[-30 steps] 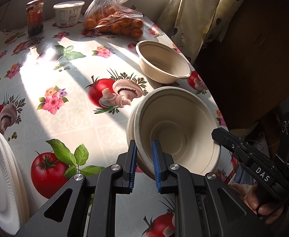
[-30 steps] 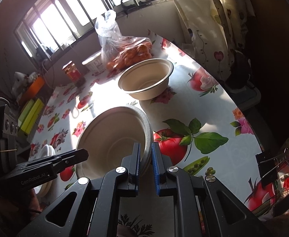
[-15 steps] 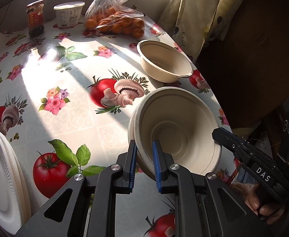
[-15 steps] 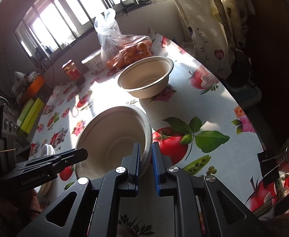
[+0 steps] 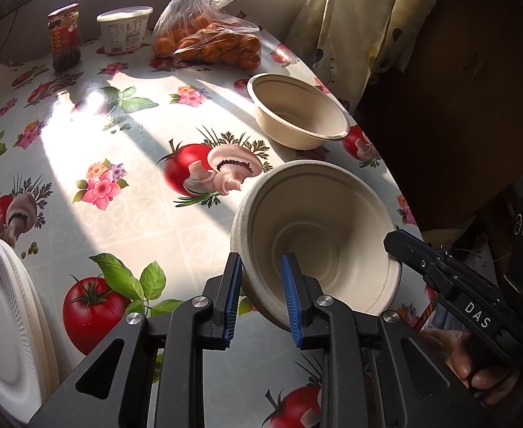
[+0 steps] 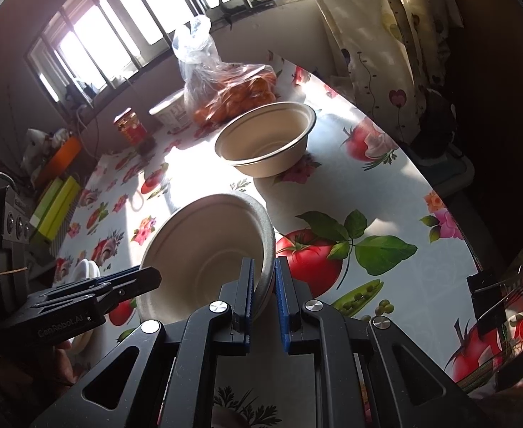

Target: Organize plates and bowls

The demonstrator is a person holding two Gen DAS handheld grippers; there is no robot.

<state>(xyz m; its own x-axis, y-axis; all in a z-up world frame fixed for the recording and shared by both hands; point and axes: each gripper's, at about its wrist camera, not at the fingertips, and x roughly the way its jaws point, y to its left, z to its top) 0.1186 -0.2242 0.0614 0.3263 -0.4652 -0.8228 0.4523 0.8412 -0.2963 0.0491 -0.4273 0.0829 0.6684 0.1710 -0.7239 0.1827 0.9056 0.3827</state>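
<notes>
A beige paper bowl point(image 5: 318, 228), which looks like two nested ones, is held tilted above the table's near right part. My left gripper point(image 5: 261, 267) is shut on its near rim. My right gripper point(image 6: 264, 271) is shut on the opposite rim of the same bowl point(image 6: 207, 249). The right gripper's body shows in the left wrist view point(image 5: 450, 285). A second beige bowl point(image 5: 297, 110) stands upright farther back on the table point(image 6: 265, 139). A stack of white plates point(image 5: 4, 321) lies at the near left edge.
A bag of oranges point(image 5: 207, 35), a white tub point(image 5: 124, 28) and a red jar point(image 5: 63, 35) stand at the back of the flowered tablecloth point(image 5: 118, 142). A curtain point(image 5: 350, 18) hangs at the right. The table's right edge drops to dark floor.
The held bowl has shifted slightly nearer the back bowl, with both grippers still shut on its rim. Nothing else moved.
</notes>
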